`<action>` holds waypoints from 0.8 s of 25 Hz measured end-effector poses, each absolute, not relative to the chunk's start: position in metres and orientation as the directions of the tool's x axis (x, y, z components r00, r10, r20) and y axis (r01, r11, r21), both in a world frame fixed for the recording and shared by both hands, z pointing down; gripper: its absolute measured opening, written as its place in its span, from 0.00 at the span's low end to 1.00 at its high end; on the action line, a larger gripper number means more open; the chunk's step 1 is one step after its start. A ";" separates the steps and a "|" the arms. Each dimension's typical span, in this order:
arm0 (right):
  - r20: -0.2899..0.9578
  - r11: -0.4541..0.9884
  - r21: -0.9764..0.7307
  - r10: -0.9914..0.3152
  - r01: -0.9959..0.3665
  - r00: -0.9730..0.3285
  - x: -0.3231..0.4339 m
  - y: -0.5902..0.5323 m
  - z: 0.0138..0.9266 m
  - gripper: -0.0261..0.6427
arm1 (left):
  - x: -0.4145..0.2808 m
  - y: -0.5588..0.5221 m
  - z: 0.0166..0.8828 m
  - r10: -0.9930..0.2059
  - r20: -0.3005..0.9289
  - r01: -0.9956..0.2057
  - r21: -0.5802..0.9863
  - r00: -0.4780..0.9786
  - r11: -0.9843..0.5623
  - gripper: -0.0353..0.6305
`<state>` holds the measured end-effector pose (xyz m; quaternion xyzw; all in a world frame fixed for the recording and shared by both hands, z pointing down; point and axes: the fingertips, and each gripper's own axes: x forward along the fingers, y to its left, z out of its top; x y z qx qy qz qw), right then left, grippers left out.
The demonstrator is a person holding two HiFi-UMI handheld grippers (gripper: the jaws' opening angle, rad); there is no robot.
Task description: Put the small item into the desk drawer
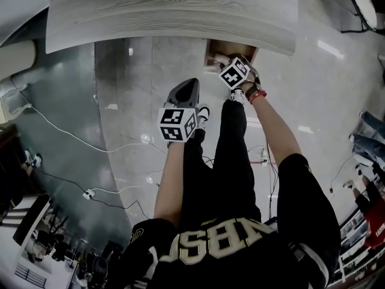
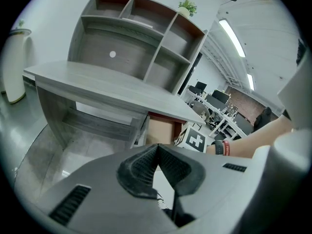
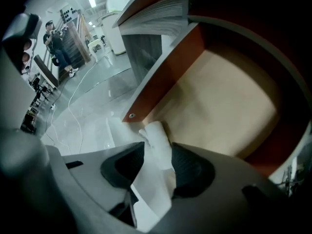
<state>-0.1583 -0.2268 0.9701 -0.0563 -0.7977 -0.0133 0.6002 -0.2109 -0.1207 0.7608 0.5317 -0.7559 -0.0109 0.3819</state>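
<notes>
My right gripper (image 3: 157, 149) has its jaws wide, crumpled white tissue (image 3: 157, 133) loose between them at the brown wooden drawer (image 3: 229, 96) rim; I'd shake it off further inside. Left gripper (image 2: 157, 147) jaws closed, empty.

White item (image 3: 157, 143), seemingly over open drawer (image 3: 229, 101)

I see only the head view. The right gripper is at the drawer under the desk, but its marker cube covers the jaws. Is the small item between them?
Observer: Yes. The right gripper view shows a white item between the jaws of the right gripper. The jaws stand wide apart, over the open drawer.
Operator: Does anything lie inside the drawer?
Observer: The part of its light bottom that shows is bare.
Operator: And the left gripper? I see only its back.
Observer: The left gripper view shows the left gripper with its jaws together and nothing between them.
</notes>
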 end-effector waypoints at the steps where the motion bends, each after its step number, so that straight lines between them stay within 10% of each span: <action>1: 0.957 0.995 -0.048 0.070 0.085 -0.280 -0.156 -0.228 0.963 0.30 | -0.211 -0.120 0.757 -0.814 0.562 -0.801 0.417 -0.145 0.430 0.08; 20: 0.788 0.884 -0.148 -0.166 -0.444 -0.593 -0.078 -0.243 0.761 0.25 | -0.202 -0.115 0.660 -0.881 0.450 -0.871 0.366 -0.142 0.327 0.08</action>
